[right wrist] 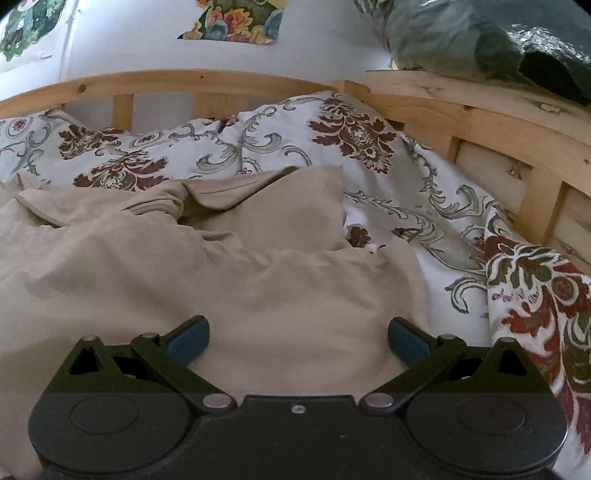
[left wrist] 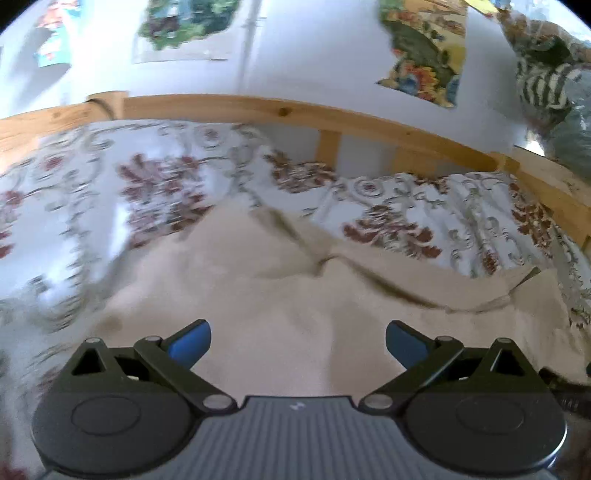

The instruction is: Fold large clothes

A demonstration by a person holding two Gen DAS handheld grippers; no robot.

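White wall [right wrist: 314,55] rises behind a bed, with colourful pictures [right wrist: 236,22] stuck on it, and a wooden bed frame [right wrist: 184,83] runs along the far side and turns down the right edge. Over the mattress lies a white bedspread [right wrist: 295,147] printed with dark red flower shapes and grey scrolls; it is rumpled, bunched up toward the rail. On the broad wooden ledge at the right corner sits a heap of grey-green plastic bags [right wrist: 480,33].

A large beige garment [right wrist: 221,266] is spread on the bedspread, filling the near and middle part of both views. It is not flat: in the right wrist view a flap of it is turned back toward the rail, with a hemmed edge at the far left and soft creases running across the middle. In the left wrist view the same cloth [left wrist: 277,295] shows a long dark fold line slanting to the right, though that picture is blurred and I cannot tell which part of the garment it is.

The left gripper [left wrist: 297,341] hangs over the beige cloth with its blue-tipped fingers [left wrist: 190,343] spread wide and nothing between them. The right gripper [right wrist: 298,338] is likewise wide apart above the near part of the garment, close to its right-hand edge, its blue fingers [right wrist: 406,341] gripping nothing. Whether either gripper touches the cloth is not clear from these angles.
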